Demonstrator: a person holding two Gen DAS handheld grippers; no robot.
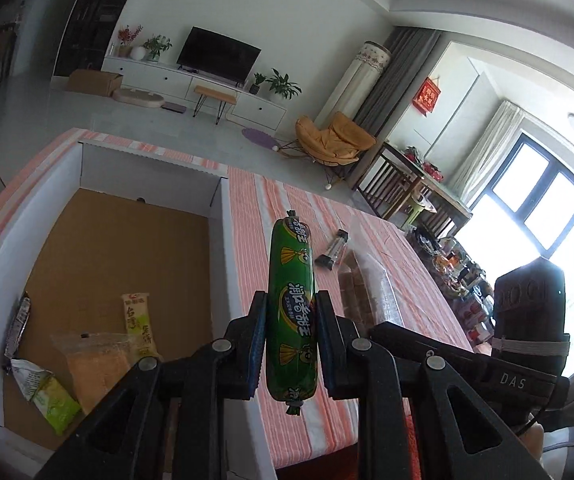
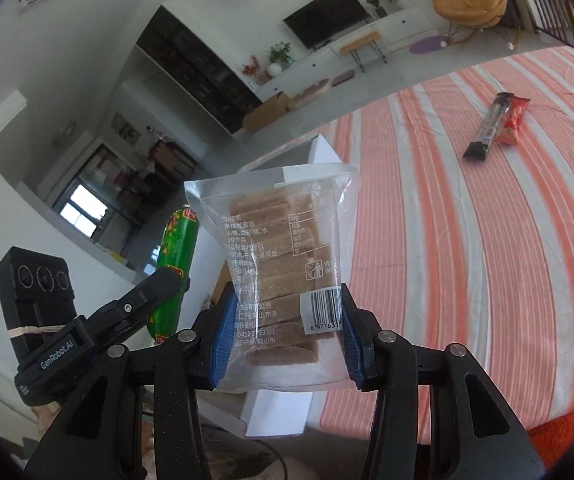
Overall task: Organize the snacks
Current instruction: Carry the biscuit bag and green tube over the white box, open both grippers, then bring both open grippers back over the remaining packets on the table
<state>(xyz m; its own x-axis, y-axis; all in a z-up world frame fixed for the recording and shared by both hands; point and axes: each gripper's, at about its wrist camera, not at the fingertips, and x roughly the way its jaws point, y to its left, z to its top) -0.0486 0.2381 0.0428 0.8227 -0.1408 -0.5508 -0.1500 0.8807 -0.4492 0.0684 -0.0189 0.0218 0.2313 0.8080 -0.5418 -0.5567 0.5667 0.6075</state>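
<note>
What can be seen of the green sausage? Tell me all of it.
The green sausage is a plump tube in glossy green plastic wrap with yellow cartoon figures, white lettering and a red band, pinched shut at both ends. It is intact. The left gripper is shut on its lower half, blue pads pressing both sides, so it is held off the striped cloth, long axis pointing away from the camera. Nothing else touches it.

Left view: clear bag of brown bars (image 1: 367, 292) mostly hidden behind the green sausage (image 1: 292, 312) and left claw (image 1: 290, 344). White cardboard box (image 1: 223, 248): near corner cut off by claw arms. Right view: box (image 2: 321, 152) mostly hidden behind that bag; bag print partly illegible.
</note>
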